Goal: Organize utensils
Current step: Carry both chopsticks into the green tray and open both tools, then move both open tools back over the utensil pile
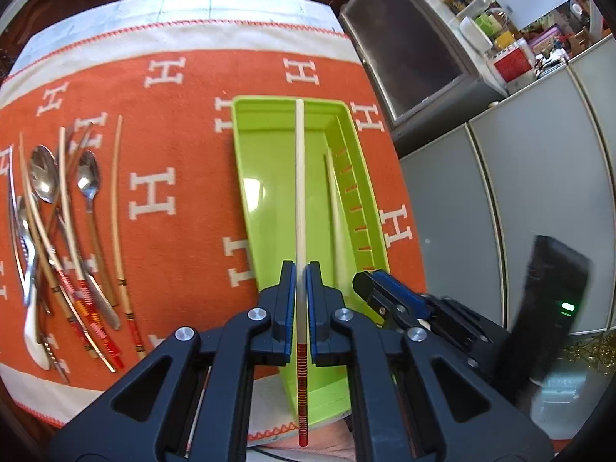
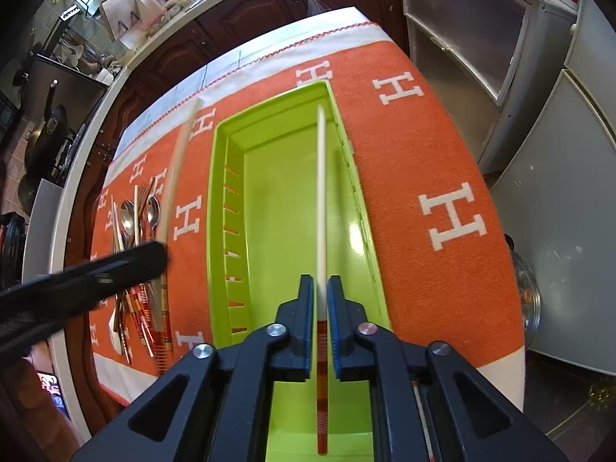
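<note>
Utensils: one pale chopstick point(image 1: 300, 192) with red-banded end, pinched in the left gripper point(image 1: 300, 273) above the green tray point(image 1: 265, 161). A second chopstick point(image 2: 322, 192) stands between the right gripper's point(image 2: 320, 288) slightly parted jaws, over the tray's right side. Spoons and chopsticks point(image 1: 65, 231) heaped on the orange cloth point(image 1: 184, 146), left of the tray.

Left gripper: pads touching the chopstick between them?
Touching. The left wrist view shows both pads of the left gripper pressed against the chopstick, with no gap on either side.
</note>
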Tool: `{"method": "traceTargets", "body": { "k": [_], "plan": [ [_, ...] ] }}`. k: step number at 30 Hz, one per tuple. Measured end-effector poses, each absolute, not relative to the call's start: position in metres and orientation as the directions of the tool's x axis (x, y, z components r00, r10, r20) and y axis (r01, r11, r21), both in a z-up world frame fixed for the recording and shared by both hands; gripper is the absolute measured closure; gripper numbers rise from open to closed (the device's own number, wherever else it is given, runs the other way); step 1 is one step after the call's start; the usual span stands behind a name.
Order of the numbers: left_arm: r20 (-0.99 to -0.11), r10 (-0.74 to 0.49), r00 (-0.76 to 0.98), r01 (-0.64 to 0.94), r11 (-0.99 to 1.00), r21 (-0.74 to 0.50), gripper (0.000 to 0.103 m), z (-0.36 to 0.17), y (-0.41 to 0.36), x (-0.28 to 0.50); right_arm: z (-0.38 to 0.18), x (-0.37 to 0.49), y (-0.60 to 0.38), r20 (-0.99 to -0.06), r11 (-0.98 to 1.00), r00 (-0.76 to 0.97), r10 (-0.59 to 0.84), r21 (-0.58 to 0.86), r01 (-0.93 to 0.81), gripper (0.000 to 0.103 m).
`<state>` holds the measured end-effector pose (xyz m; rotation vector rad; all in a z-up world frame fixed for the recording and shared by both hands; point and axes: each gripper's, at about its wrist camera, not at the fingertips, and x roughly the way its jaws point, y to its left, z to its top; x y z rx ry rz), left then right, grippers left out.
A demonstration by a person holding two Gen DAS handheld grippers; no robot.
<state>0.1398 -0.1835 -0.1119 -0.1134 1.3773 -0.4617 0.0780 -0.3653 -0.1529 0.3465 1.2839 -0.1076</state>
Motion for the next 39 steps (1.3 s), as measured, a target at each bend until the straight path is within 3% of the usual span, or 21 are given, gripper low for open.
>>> {"method": "traceTargets", "body": {
  "k": [3,7,9,12,25,39],
  "plan": [
    [-0.929,-0.346,0.133,0.274,0.914,-0.301,0.099,-0.117,-0.191,0.136,-0.141,0.073,-0.369,-0.944,0.944,0.323,0.075,0.172,0.283,0.061],
    [-0.933,-0.331,0.141,0.296,0.913,-0.28,0.092,-0.116,-0.189,0.133,-0.126,0.067,-0.364,-0.935,0.953,0.352,0.046,0.147,0.266,0.06],
    [-0.93,-0.328,0.167,0.302,0.915,-0.269,0.073,-0.11,-0.184,0.13,-0.121,0.064,-0.362,-0.933,0.953,0.356,0.048,0.149,0.263,0.06],
    [-0.92,-0.317,0.23,0.309,0.92,-0.24,0.058,-0.094,-0.174,0.125,-0.117,0.062,-0.358,-0.93,0.954,0.363,0.047,0.15,0.259,0.06],
    [-0.909,-0.251,0.333,0.316,0.938,-0.144,0.057,-0.065,-0.135,0.108,-0.091,0.048,-0.34,-0.914,0.97,0.405,0.028,0.124,0.211,0.06],
    [-0.855,-0.094,0.509,0.223,0.974,0.026,0.057,-0.045,-0.073,0.089,-0.074,0.052,-0.283,-0.906,0.989,0.417,0.071,0.119,0.091,0.06]
  ]
}}
